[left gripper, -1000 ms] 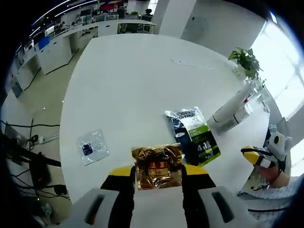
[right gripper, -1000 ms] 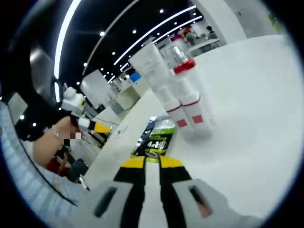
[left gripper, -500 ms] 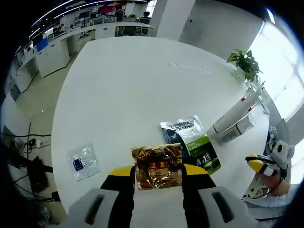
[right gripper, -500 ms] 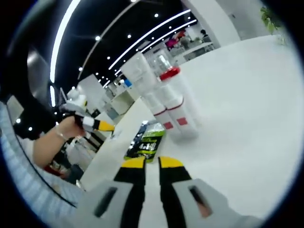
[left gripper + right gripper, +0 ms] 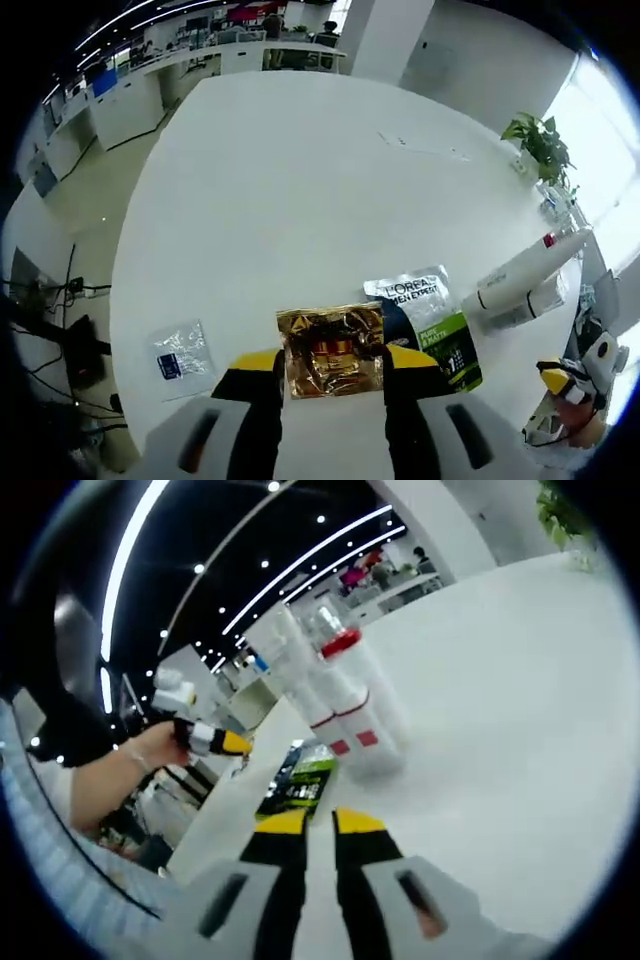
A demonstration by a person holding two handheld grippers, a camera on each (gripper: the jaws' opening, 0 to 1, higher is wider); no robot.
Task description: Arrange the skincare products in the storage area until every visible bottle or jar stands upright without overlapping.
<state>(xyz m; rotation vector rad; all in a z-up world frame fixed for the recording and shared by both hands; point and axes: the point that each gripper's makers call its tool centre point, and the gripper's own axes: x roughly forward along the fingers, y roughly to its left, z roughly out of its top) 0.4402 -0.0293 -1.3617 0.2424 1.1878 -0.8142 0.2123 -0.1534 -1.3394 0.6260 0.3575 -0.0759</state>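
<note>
- The gold foil sachet (image 5: 331,351) has both side edges tucked behind the left gripper (image 5: 333,362) jaws, and its print is too crinkly to read.
- The green-and-black sachet (image 5: 432,325) has its near left corner hidden behind the gold one.
- The small clear packet (image 5: 180,351) label is way too tiny to make out.
- The white tubes (image 5: 335,690) are blurry in the right gripper view, so their count is unclear.

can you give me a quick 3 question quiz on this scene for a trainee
1. True or false: the left gripper holds a gold foil sachet.
2. What lies beside the dark and green sachet? A) two white tubes B) a mug C) a book
3. The right gripper has its jaws nearly ____ with nothing between them.

Key: 1 true; 2 A, the white tubes; 3 shut.
</note>
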